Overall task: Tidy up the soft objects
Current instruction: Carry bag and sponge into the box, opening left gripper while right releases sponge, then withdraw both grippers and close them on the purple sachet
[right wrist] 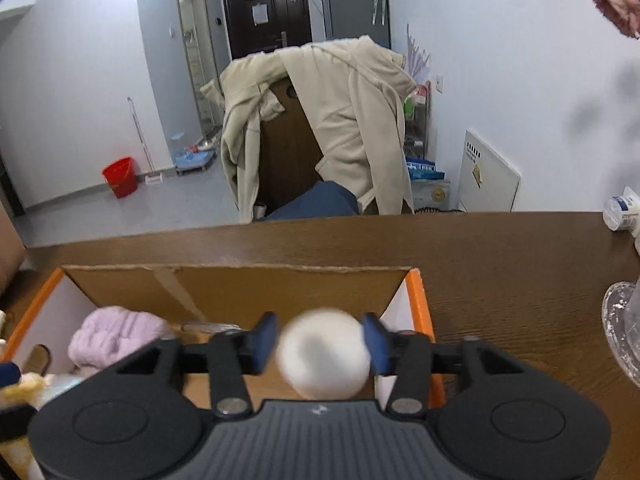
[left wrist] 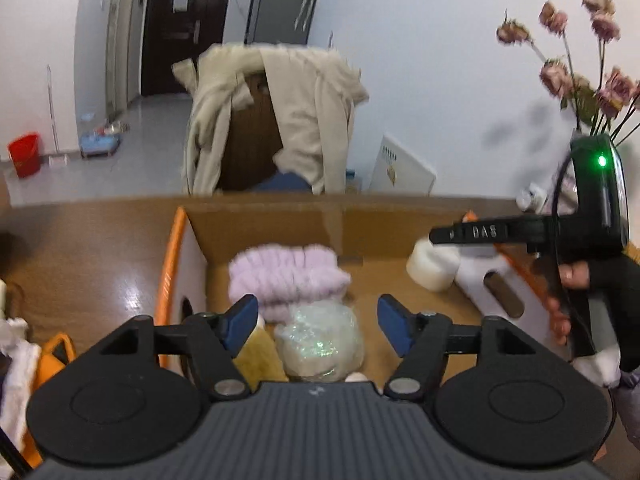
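Table: brown wood, bearing the box; its far edge runs across both views.
Box: cardboard with orange rims and white side walls, open on top, standing on the table.
Yellow soft item: at the near left of the box, partly hidden behind the left gripper's left finger.
Lilac fluffy cloth: bunched in the left half of the box, near its back wall; in the right wrist view it shows at the box's left.
Clear plastic bag: crinkled, pale contents, lying in the box just in front of the lilac cloth and touching it.
Left gripper: over the box, jaws released and spread wide; the bag and cloth lie below and between the blue pads, neither pad pressing on them.
White soft ball: blurred, round, sitting between the right gripper's blue pads above the right part of the box; from the left wrist view it appears as a pale lump under the gripper's finger.
Right gripper: over the box's right end, jaws partly apart; the blue pads sit right at the ball's sides, and through the blur I cannot tell whether they press on it.
Person's hand: in a dark sleeve, wrapped round the right gripper's handle.
Glass dish: on the table at the far right, well apart from the box.
Dried flowers: pink, standing at the right.
Beyond the table: a beige jacket draped over a chair.
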Action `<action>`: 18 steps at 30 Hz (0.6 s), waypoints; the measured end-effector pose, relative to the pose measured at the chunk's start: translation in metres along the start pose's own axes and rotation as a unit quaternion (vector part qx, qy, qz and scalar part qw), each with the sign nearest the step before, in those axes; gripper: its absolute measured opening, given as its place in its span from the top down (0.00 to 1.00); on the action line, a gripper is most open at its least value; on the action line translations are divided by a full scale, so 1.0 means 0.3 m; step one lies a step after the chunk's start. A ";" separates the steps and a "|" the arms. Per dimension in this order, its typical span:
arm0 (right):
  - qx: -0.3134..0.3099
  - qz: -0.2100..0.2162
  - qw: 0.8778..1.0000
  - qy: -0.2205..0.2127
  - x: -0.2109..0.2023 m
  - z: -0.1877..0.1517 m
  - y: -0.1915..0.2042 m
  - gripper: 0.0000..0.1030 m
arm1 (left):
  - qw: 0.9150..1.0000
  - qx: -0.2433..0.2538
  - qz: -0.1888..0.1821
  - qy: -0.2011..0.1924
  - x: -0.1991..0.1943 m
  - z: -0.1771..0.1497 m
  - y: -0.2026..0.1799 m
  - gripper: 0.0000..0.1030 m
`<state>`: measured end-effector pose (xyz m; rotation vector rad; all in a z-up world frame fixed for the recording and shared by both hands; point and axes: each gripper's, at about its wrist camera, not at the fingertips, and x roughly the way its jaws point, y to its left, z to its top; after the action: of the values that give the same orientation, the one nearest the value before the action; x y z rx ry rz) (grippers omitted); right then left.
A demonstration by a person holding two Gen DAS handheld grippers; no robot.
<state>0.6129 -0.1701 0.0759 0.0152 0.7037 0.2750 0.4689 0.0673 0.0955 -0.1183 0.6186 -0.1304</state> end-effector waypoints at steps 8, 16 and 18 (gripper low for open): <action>-0.028 0.016 0.997 -0.074 -0.351 0.021 0.000 0.38 | 0.998 -0.002 -0.008 -0.059 -0.254 0.035 -0.047 0.28; -0.060 0.026 0.986 -0.155 -0.811 -0.224 0.013 0.18 | 0.990 0.023 0.000 -0.137 -0.621 -0.173 -0.156 0.17; -0.072 0.026 0.983 -0.167 -0.898 -0.331 0.034 0.15 | 0.987 0.038 -0.001 -0.154 -0.695 -0.265 -0.187 0.14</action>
<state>0.3505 -0.2366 0.1726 -0.0559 0.3487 0.3636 0.2493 0.0391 0.1585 -0.0626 0.3045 -0.1339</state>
